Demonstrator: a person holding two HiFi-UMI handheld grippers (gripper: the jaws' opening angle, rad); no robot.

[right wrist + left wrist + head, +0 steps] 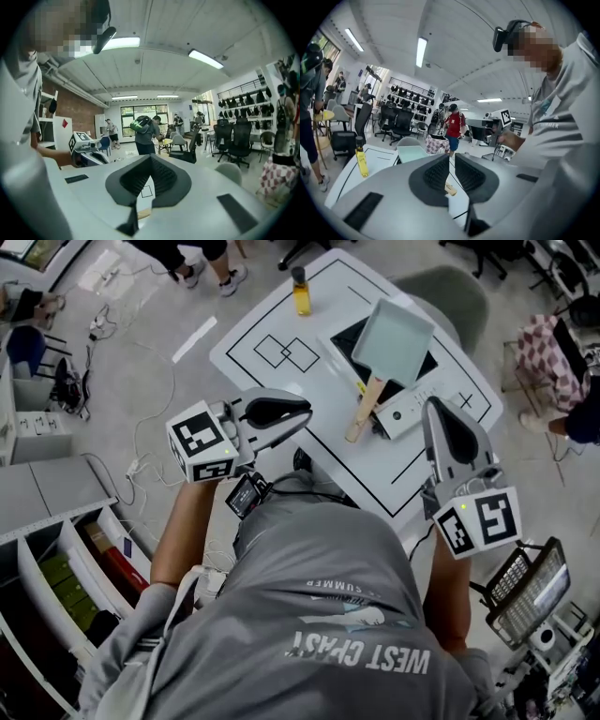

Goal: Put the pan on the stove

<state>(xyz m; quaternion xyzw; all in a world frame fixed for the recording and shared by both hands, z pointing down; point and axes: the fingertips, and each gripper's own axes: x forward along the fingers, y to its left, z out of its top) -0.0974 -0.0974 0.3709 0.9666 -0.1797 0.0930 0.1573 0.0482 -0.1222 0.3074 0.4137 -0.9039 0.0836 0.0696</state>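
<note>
A pale teal square pan (394,341) with a wooden handle (365,410) lies on the black stove top (349,339), whose white control strip (411,411) faces me. The handle reaches off the stove over the white table (328,432). Both grippers hang above the table's near edge, apart from the pan. My left gripper (307,414) is left of the handle, shut and empty. My right gripper (431,402) is just right of the control strip, also shut with nothing in it. In the left gripper view the pan (411,153) shows beyond the shut jaws (450,157). The right gripper view looks past its closed jaws (150,157).
A bottle of yellow liquid (301,292) stands at the table's far side. A grey-green chair (455,292) sits behind the table. Shelving (56,559) lies at my left and a wire basket (530,589) at my right. People and office chairs (393,123) fill the room beyond.
</note>
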